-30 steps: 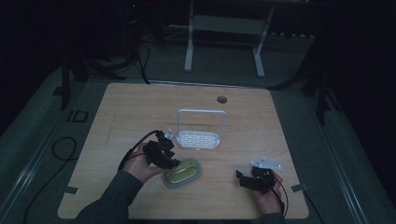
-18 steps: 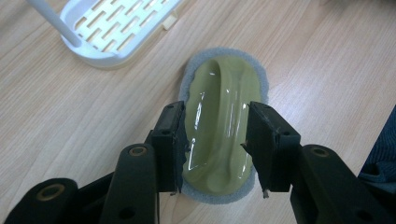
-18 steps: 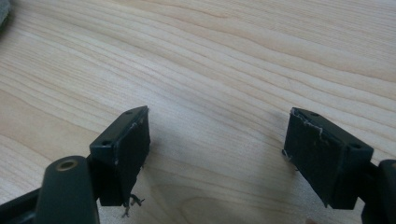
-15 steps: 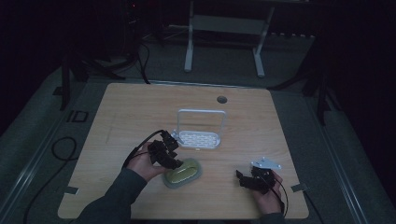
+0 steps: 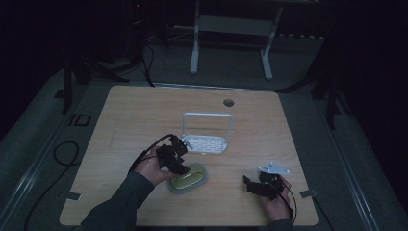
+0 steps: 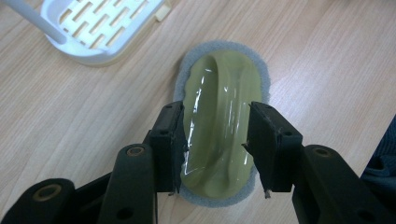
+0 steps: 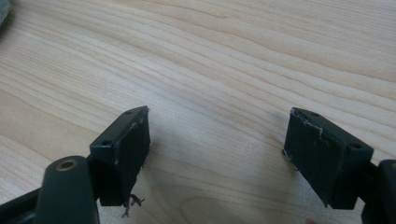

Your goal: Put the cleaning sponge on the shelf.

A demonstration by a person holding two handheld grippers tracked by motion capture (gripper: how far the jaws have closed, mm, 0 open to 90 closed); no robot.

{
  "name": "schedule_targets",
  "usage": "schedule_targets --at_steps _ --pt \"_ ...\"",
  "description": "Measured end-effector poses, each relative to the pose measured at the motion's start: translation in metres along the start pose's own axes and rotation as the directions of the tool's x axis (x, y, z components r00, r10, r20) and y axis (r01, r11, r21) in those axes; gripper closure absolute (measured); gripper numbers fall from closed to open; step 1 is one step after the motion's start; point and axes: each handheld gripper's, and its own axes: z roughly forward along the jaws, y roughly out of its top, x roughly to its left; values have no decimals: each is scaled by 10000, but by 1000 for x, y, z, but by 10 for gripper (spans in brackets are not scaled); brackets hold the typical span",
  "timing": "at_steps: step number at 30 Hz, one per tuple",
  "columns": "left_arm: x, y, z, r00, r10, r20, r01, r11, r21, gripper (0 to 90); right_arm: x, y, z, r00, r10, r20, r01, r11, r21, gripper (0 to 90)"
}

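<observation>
A green scrubbing pad [image 5: 188,179] with a grey felt rim and a raised ridge on top lies flat on the wooden table [image 5: 144,110]. In the left gripper view the pad [image 6: 217,84] sits directly under my left gripper [image 6: 217,112], whose open jaws stand one on each side of the ridge, low over its glossy top. In the high view the left gripper [image 5: 179,166] is at the pad's left end. My right gripper [image 5: 248,184] rests near the table's front right, open, with bare wood between its jaws [image 7: 215,116].
A white slotted soap rack [image 5: 206,143] with an upright loop handle stands just behind the pad; its corner appears in the left gripper view [image 6: 93,32]. A round cable hole [image 5: 228,102] is at the table's back. The room around is dark.
My left gripper has crept slightly right and down onto the green pad. The right gripper has stayed where it was.
</observation>
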Motion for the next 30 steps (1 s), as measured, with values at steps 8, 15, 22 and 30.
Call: schedule_targets --at_steps 8,15,22,30 --pt "-2 4 4 9999 99 46 -100 9996 265 564 0 0 0 10000 1 -2 -1 10000 -1 219" --pt "-4 7 8 9996 269 124 -276 9978 601 563 0 0 0 10000 -6 3 6 10000 2 219" --pt "-7 10 12 9991 406 120 -415 9954 861 562 0 0 0 10000 -7 -1 7 10000 2 219" --pt "-7 12 19 9985 531 94 -539 9901 1299 560 0 0 0 10000 -9 0 9 10000 -1 219"
